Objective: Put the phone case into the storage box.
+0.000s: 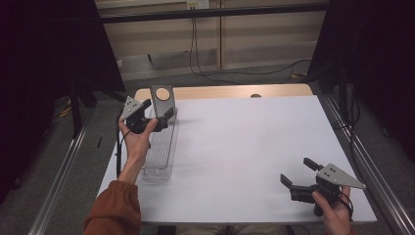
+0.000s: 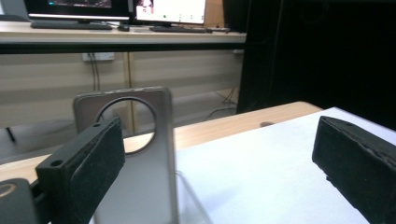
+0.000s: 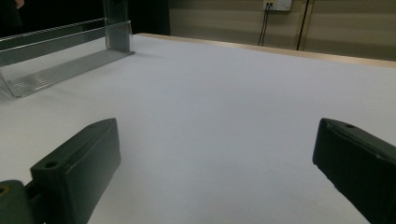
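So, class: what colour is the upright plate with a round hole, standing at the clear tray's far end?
Metallic grey plate, seen best in the left gripper view.

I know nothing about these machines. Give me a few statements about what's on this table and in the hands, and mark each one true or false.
1. The left gripper hovers by the grey phone-shaped slab standing in the clear rack. True.
2. The left gripper is clamped shut on the slab. False: its jaws stand wide apart, the slab beside one pad.
3. The right gripper is open with nothing between its jaws. True.
4. The rack lies flat in the table's middle. False: it sits along the left edge of the white table.
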Available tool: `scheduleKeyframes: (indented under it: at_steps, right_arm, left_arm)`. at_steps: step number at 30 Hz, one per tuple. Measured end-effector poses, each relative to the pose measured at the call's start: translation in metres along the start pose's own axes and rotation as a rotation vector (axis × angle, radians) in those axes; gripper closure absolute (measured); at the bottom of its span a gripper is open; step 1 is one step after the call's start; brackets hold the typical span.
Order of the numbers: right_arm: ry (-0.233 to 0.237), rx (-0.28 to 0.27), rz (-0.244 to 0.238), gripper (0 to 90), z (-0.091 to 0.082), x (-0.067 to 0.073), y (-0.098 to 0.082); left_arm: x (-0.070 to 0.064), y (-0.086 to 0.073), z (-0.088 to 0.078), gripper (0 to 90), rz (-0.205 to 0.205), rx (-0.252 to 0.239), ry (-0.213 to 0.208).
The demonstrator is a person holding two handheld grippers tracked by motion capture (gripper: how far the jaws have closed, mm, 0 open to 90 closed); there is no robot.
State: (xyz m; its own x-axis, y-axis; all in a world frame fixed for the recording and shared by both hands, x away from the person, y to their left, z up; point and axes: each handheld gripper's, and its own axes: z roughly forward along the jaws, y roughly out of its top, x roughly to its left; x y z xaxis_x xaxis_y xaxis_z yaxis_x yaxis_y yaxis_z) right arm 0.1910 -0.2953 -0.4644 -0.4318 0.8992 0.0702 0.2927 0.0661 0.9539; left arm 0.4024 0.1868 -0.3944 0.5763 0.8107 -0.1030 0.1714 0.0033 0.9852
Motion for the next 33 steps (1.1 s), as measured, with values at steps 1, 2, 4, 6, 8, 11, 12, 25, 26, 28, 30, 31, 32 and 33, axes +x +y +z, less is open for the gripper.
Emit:
scheduleKeyframes:
  at_steps: [1,2,4,6,8,11,12,25,26,28,30,31,32,33]
  right_arm:
    - [0.000,0.000,0.000,0.5,0.000,0.000,0.000]
    - [0.000,0.000,0.000,0.5,0.000,0.000,0.000]
    - [-0.001,-0.003,-0.003,0.5,0.001,0.001,0.000]
    - [-0.002,-0.003,-0.004,0.5,0.001,0.001,0.000]
    - [-0.002,-0.002,-0.006,0.5,0.000,0.001,0.000]
    - [0.001,0.000,-0.007,0.5,0.000,0.001,0.000]
    - [-0.001,-0.001,-0.003,0.5,0.000,0.001,0.000]
    - [-0.007,-0.003,0.002,0.4,0.000,0.002,0.000]
    - [-0.008,-0.005,0.000,0.4,0.000,0.002,0.001]
    - [-0.005,-0.006,-0.006,0.4,0.000,0.002,0.001]
    - [-0.006,-0.003,-0.005,0.4,-0.001,0.002,0.001]
    - [-0.006,-0.006,-0.002,0.4,-0.001,0.002,0.001]
    - [-0.008,-0.006,-0.002,0.4,-0.001,0.002,0.001]
    - [-0.008,-0.008,-0.003,0.4,-0.002,0.002,0.001]
  left_arm:
    - [-0.001,0.000,-0.002,2.6,0.012,0.004,-0.009]
    - [-0.002,0.000,-0.004,2.6,0.017,0.003,-0.011]
    - [-0.004,0.000,-0.007,2.7,0.021,-0.002,-0.020]
    - [-0.006,-0.001,-0.011,2.8,0.011,-0.009,-0.023]
    - [-0.007,-0.001,-0.015,2.8,0.018,-0.011,-0.034]
    - [-0.009,-0.003,-0.022,2.8,0.039,-0.014,-0.028]
    - [-0.009,-0.004,-0.023,2.8,0.038,-0.015,-0.029]
    - [-0.013,-0.009,-0.052,2.8,0.046,-0.029,-0.051]
    - [-0.013,-0.011,-0.054,2.8,0.049,-0.032,-0.051]
    - [-0.014,-0.013,-0.058,2.8,0.054,-0.034,-0.045]
    - [-0.015,-0.015,-0.062,2.8,0.057,-0.036,-0.044]
    - [-0.015,-0.016,-0.064,2.8,0.057,-0.038,-0.044]
    - [-0.015,-0.017,-0.066,2.8,0.063,-0.034,-0.043]
    - [-0.016,-0.019,-0.068,2.8,0.061,-0.034,-0.042]
